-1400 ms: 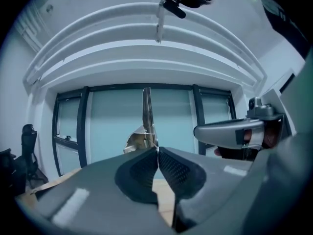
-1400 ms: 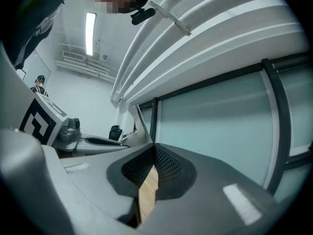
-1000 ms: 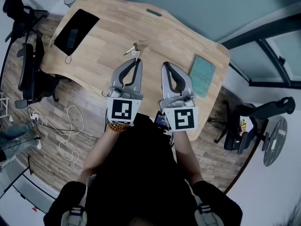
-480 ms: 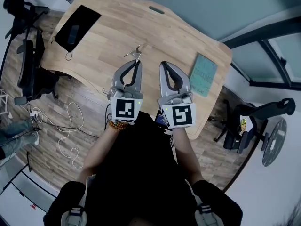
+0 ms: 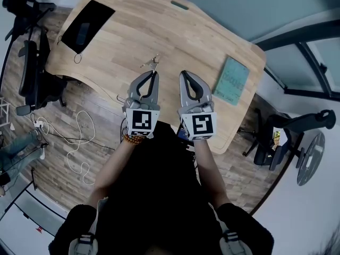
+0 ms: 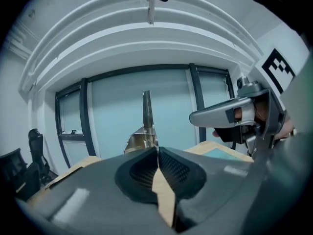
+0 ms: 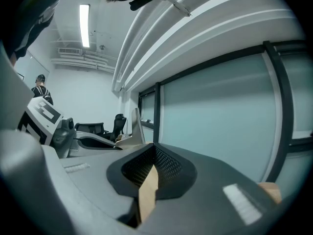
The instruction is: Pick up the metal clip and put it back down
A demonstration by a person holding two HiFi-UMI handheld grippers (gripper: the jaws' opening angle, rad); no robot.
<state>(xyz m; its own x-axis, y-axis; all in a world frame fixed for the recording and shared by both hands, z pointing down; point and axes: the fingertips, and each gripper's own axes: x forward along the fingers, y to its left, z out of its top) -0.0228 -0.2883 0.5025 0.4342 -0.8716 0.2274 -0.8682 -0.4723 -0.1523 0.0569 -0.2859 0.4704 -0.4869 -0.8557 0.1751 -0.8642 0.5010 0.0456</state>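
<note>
The left gripper [image 5: 152,73], clamped on the metal clip [image 5: 151,62], has drawn back slightly toward the person.

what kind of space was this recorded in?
Most likely an office: a wooden desk, office chairs on either side of it, and glass partition walls with dark frames.

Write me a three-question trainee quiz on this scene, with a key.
1. True or false: the right gripper holds the metal clip.
2. What lies on the desk to the right gripper's right? A) teal notebook B) mug C) scissors
3. Fill in: the fingers of the left gripper are ___ on the metal clip.
Key: 1 false; 2 A; 3 shut.
</note>
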